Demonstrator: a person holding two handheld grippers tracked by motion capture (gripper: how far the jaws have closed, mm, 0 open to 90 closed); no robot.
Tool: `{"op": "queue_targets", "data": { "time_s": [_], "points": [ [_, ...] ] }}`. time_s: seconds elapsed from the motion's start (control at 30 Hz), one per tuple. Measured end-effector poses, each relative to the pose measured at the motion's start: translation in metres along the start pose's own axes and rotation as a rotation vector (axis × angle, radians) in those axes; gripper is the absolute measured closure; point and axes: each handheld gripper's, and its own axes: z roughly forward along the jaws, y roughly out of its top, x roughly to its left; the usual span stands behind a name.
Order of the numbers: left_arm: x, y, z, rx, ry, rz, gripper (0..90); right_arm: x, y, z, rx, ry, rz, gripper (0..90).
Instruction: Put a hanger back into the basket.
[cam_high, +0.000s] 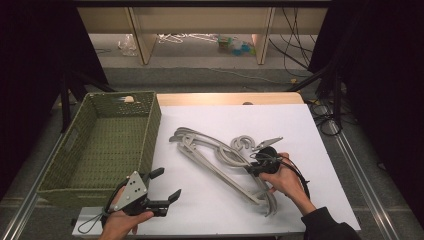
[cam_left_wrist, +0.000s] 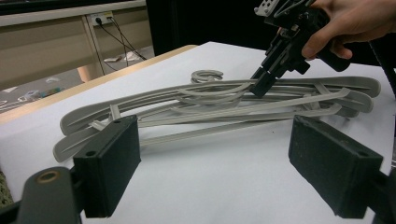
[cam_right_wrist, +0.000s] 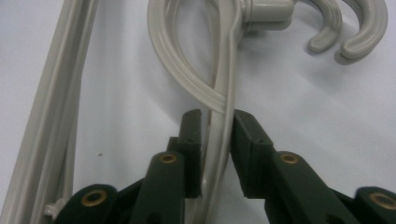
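Observation:
Several grey plastic hangers (cam_high: 215, 157) lie in a loose pile in the middle of the white tabletop (cam_high: 280, 120), hooks (cam_high: 242, 144) pointing to the far side. My right gripper (cam_high: 251, 167) reaches into the pile from the right. In the right gripper view its jaws (cam_right_wrist: 216, 126) press on either side of one thin hanger arm (cam_right_wrist: 223, 88) just below the hooks (cam_right_wrist: 350, 37). My left gripper (cam_high: 167, 183) is open near the table's front edge, left of the pile. Its own view has the hangers (cam_left_wrist: 210, 107) ahead of its wide-apart pads (cam_left_wrist: 109, 163), and the right gripper (cam_left_wrist: 259, 86) touching the pile.
A green woven basket (cam_high: 150, 130) stands at the table's left, beside the left gripper. Bare white tabletop lies in front of and behind the pile. Cables and shelving are on the floor beyond the far edge.

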Motion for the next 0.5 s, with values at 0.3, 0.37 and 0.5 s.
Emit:
{"op": "queue_targets", "data": {
  "time_s": [0.3, 0.37, 0.5],
  "points": [
    [-0.001, 0.000, -0.001, 0.008, 0.002, -0.005, 16.5, -0.001, 0.002, -0.006, -0.022, -0.013, 0.002, 78.2],
    [-0.001, 0.001, -0.001, 0.007, 0.004, -0.005, 16.5, -0.002, 0.003, -0.009, -0.034, -0.017, 0.003, 78.7],
    [-0.001, 0.001, -0.001, 0.007, 0.003, -0.005, 16.5, 0.000, 0.004, -0.013, -0.072, -0.042, 0.017, 80.2]
  ]
}}
